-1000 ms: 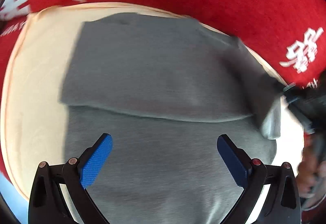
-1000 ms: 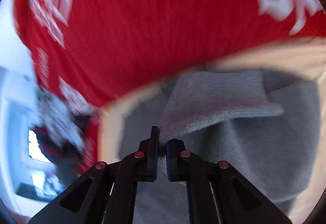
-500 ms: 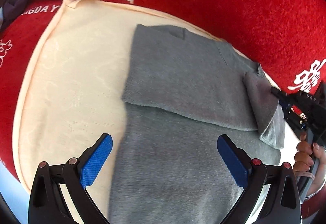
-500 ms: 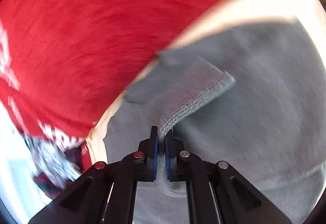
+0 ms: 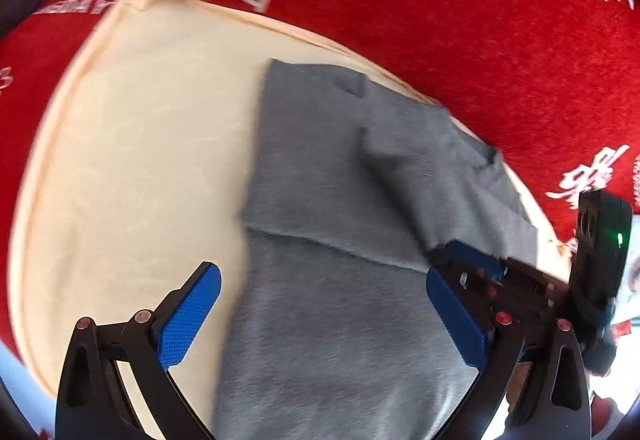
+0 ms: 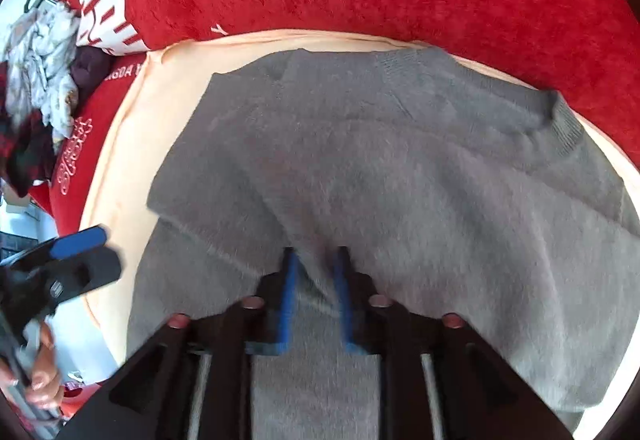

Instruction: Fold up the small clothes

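Here the right gripper (image 6: 315, 294) had just been opening, its jaws parted with the folded-in sleeve (image 6: 304, 240) lying slack between them, unpinched. The grey sweater (image 6: 400, 180) spread ahead on the cream cushion (image 6: 120, 144), its long axis running away from that gripper. The left gripper (image 5: 320, 316) stood wide open and empty over the sweater's near left edge.

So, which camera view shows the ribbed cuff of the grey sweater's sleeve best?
The right wrist view: the ribbed cuff lies in plain sight at the far right of the grey sweater, with its knit showing. In the left wrist view that end of the sleeve is blurred and I cannot pick out the cuff.
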The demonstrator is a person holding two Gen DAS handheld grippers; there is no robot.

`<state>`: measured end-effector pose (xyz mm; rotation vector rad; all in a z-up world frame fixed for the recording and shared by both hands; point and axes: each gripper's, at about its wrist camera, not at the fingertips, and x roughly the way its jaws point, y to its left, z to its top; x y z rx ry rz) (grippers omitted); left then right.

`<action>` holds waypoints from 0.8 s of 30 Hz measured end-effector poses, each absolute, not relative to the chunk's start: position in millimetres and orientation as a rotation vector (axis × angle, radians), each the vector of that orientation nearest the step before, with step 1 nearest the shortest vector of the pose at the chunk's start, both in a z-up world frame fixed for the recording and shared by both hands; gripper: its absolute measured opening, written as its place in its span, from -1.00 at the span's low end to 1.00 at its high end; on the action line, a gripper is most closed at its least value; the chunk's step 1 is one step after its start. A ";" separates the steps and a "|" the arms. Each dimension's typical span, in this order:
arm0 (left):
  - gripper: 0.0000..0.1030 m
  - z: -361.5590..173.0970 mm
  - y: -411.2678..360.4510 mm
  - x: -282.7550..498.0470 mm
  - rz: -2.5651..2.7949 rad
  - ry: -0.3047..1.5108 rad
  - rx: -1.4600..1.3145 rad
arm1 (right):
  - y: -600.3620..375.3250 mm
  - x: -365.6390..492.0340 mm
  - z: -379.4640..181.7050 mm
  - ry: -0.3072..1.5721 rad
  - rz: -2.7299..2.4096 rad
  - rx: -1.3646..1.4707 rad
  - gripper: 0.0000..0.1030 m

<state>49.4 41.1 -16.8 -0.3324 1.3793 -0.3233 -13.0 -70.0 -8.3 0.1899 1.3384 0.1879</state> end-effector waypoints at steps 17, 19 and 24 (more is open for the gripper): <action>1.00 -31.7 -28.1 104.1 -0.426 1.450 -0.464 | -260.0 -146.7 -18.9 1.179 -0.227 1.015 -0.11; 1.00 -21.4 -27.2 100.8 -0.426 1.435 -0.451 | -275.5 -156.3 -23.9 1.131 -0.271 1.109 -0.11; 1.00 -4.9 -14.1 96.6 -0.401 1.387 -0.394 | -285.6 -158.6 -32.9 1.102 -0.280 1.172 -0.11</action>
